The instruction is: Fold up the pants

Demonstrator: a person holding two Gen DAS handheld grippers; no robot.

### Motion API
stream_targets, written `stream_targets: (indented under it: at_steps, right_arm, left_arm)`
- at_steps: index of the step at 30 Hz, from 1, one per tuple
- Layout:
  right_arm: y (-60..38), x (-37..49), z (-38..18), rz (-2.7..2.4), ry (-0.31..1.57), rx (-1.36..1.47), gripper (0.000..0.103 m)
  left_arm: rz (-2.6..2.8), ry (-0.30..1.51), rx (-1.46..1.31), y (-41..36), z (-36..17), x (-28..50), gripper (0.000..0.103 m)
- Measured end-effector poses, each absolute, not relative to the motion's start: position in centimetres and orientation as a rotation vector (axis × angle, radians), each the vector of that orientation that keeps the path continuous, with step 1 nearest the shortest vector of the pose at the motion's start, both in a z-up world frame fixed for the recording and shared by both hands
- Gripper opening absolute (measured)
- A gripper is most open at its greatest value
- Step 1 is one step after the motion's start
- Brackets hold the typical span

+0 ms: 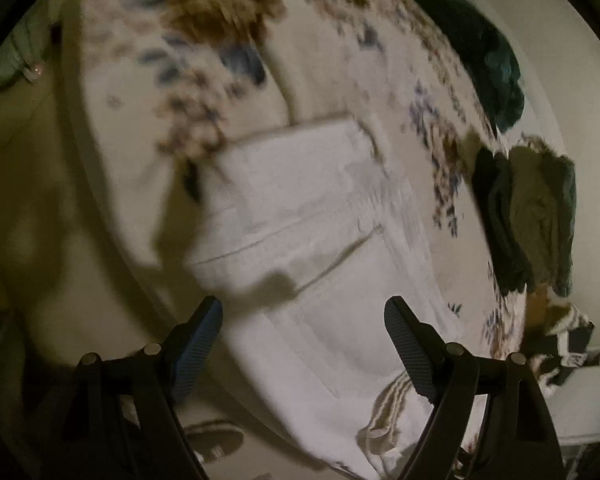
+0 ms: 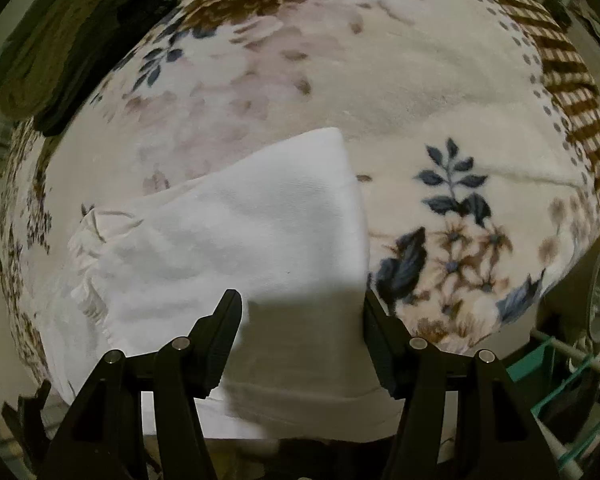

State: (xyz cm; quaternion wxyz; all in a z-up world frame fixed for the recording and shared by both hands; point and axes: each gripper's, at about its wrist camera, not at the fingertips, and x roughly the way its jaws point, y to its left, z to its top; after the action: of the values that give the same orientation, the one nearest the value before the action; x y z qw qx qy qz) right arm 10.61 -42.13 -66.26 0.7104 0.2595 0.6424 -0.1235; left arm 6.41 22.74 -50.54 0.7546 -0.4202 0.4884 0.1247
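Folded white cotton pants (image 2: 260, 232) lie on floral fleece blanket (image 2: 440, 100); left tongs (image 1: 304, 320) and right tongs (image 2: 300, 320) both spread, gripping nothing.

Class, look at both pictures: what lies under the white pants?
The white pants lie folded on a floral blanket, which shows all around them. The patch of blanket directly beneath them, and whatever the blanket itself covers, is hidden.

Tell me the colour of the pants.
White pants, plain; clearest in the right wrist view.
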Motion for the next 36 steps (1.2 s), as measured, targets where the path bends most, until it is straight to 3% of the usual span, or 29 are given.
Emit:
stream_targets:
  at_steps: [3,10,17,18,19,20,22,25,27,36]
  right_arm:
    - [-42.5,10.3,-65.9,-0.292,1.419,0.599,0.062]
    - [-42.4,10.0,-65.0,-0.314,1.399,0.569,0.062]
    - [-40.8,10.4,-63.3,-0.301,1.348,0.515,0.062]
    - [-40.6,10.5,-63.2,-0.3,1.345,0.512,0.062]
    - [-40.5,10.5,-63.2,-0.302,1.343,0.516,0.062]
    - [-40.4,10.6,-63.2,-0.306,1.341,0.523,0.062]
    - [-40.4,10.6,-63.1,-0.312,1.33,0.551,0.062]
    - [-40.4,10.6,-63.1,-0.316,1.314,0.587,0.062]
    - [-40.3,10.6,-63.0,-0.306,1.302,0.596,0.062]
    - [-42.8,9.2,-61.5,-0.269,1.277,0.644,0.062]
  left_arm:
    - [0.318,1.025,-0.916,23.8,-49.6,4.8,0.082]
    - [0.326,1.094,-0.914,26.0,-56.3,9.2,0.082]
    - [0.297,1.022,-0.924,25.6,-57.3,11.7,0.082]
    - [0.29,1.007,-0.923,25.5,-57.3,11.7,0.078]
    - [0.296,0.993,-0.919,25.4,-57.2,11.7,0.058]
    - [0.313,0.989,-0.915,25.5,-57.1,11.5,0.031]
    - [0.321,0.966,-0.941,26.1,-56.7,10.7,0.019]
    - [0.286,0.913,-0.877,25.3,-53.9,10.1,0.015]
    - [0.225,0.861,-0.782,23.5,-50.1,9.9,0.006]
    - [-0.091,0.733,-0.463,9.0,-36.2,10.0,0.005]
